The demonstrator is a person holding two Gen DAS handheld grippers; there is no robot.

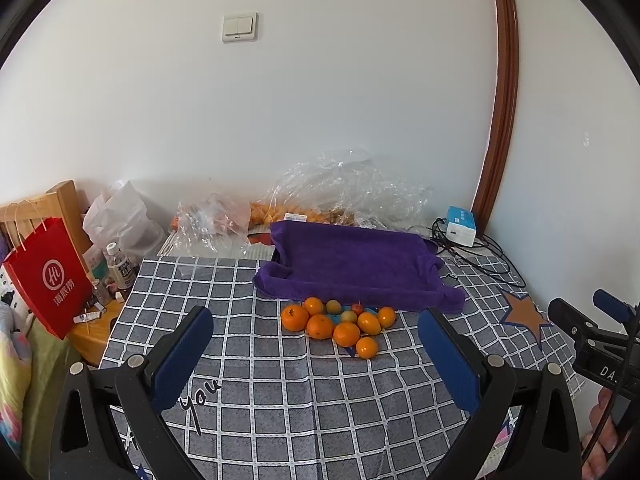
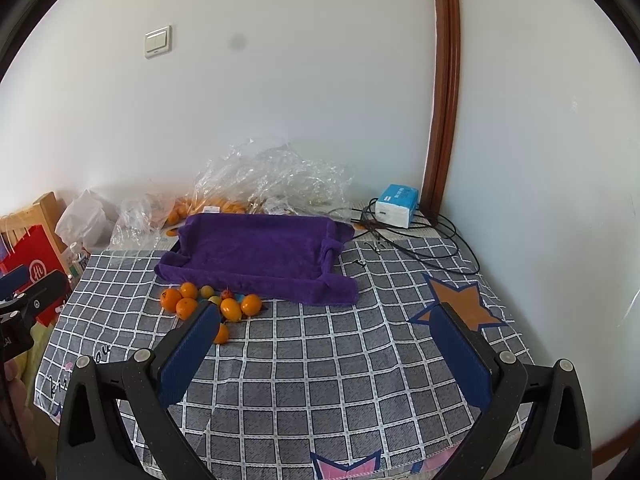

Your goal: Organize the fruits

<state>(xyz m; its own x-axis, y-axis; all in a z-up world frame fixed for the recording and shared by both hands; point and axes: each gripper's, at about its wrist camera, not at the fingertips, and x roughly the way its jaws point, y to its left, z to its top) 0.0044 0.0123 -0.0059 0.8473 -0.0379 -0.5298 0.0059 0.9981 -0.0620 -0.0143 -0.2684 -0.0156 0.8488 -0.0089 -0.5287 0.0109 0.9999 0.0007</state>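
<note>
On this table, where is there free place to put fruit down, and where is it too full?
Free: the checked cloth between the fruit pile and both open hand-held grippers, and the patch right of the pile, toward the orange star. The purple towel lies bare too. Crowded: the back edge, with plastic bags, white box and cables.

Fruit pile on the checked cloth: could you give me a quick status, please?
Left gripper open, empty. Right gripper open, empty. Fruit pile loose beside the purple towel, untouched. Nothing in the way.
</note>
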